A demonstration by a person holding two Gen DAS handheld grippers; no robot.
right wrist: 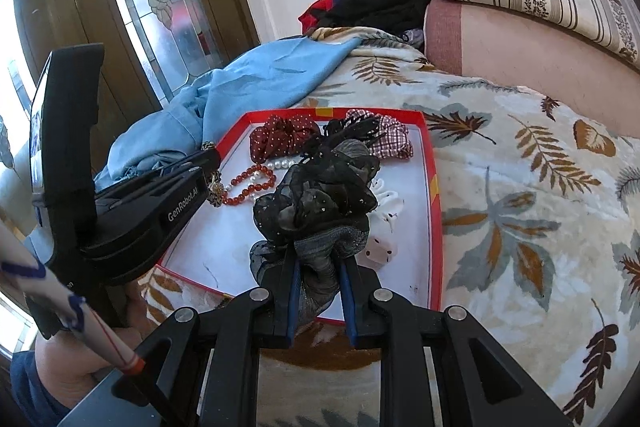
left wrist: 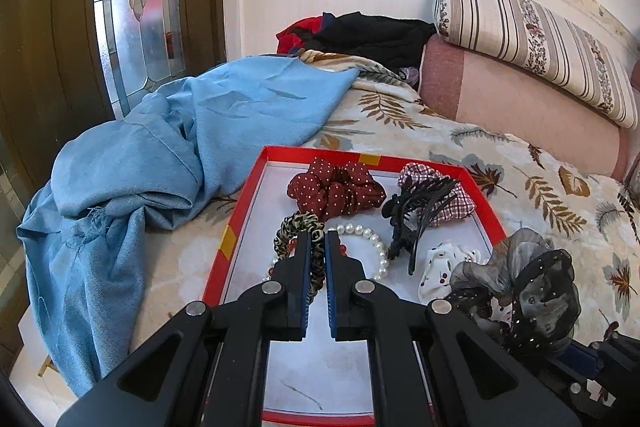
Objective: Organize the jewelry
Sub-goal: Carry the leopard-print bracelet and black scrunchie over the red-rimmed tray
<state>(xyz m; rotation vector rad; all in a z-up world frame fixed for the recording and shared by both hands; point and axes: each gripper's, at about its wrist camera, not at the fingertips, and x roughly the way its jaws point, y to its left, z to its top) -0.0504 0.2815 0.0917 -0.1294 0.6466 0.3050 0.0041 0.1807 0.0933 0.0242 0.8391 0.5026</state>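
A red-rimmed box lid [left wrist: 236, 223] [right wrist: 436, 207] with a white floor lies on the leaf-print bedspread. My left gripper [left wrist: 319, 237] [right wrist: 210, 163] is shut on a leopard-print scrunchie [left wrist: 298, 223] [right wrist: 216, 189] low over the lid's left side. My right gripper [right wrist: 318, 253] is shut on a sheer black-and-grey scrunchie [right wrist: 320, 195] [left wrist: 520, 283], held over the lid's near right part. In the lid lie a red dotted scrunchie [left wrist: 336, 187], a checked scrunchie [left wrist: 456, 203], a black claw clip [left wrist: 412, 219], a pearl bracelet [left wrist: 376, 239], a red bead bracelet [right wrist: 250, 187] and a white spotted scrunchie [left wrist: 440, 263].
A crumpled blue cloth [left wrist: 160, 163] lies against the lid's left edge. A pink bolster [left wrist: 520, 103] and a striped pillow [left wrist: 532, 39] line the wall at right, with dark clothes [left wrist: 360, 35] behind. A wooden door with glass [left wrist: 136, 7] stands left. A person's hand [right wrist: 80, 375] holds the left gripper.
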